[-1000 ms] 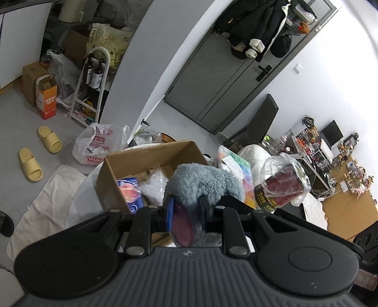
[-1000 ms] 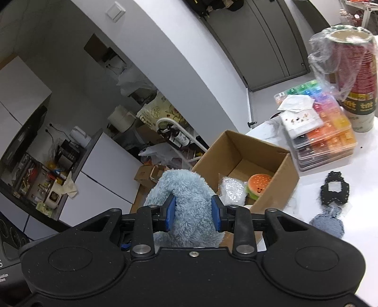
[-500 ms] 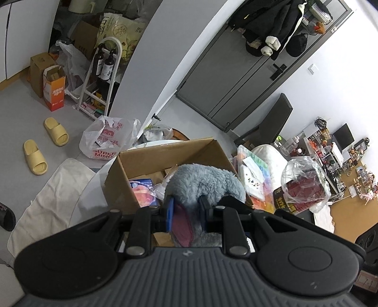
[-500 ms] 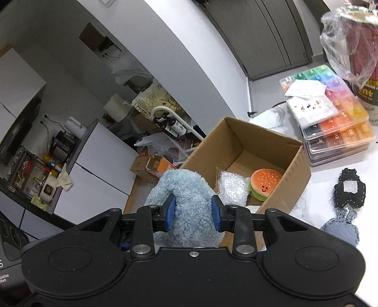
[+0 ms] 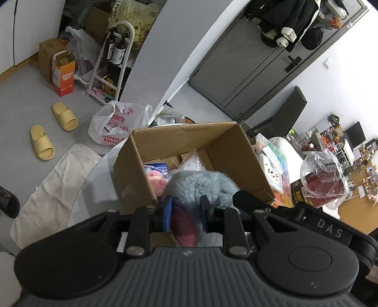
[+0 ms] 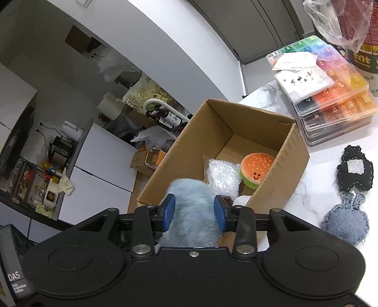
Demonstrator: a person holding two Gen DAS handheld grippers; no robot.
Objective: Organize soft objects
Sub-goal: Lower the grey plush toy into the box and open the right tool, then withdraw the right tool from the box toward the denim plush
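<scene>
White marbled table (image 6: 304, 196) bears a cardboard box (image 6: 281, 170); bead organizer (image 6: 330, 99); two fabric plushies (black (image 6: 354, 172), denim (image 6: 347, 222)).

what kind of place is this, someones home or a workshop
Most likely a lived-in home, a flat with an entry area. Yellow slippers lie on the floor, coats hang on the grey door, and a kitchen counter cluttered with small appliances stands off to one side.

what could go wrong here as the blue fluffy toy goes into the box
1. The right gripper is opening while the blue plush toy sits near the cardboard box front wall; it might catch on the rim.
2. The left gripper grips only the toy's pink part, so it may dangle.
3. It could land on the burger plush.
</scene>
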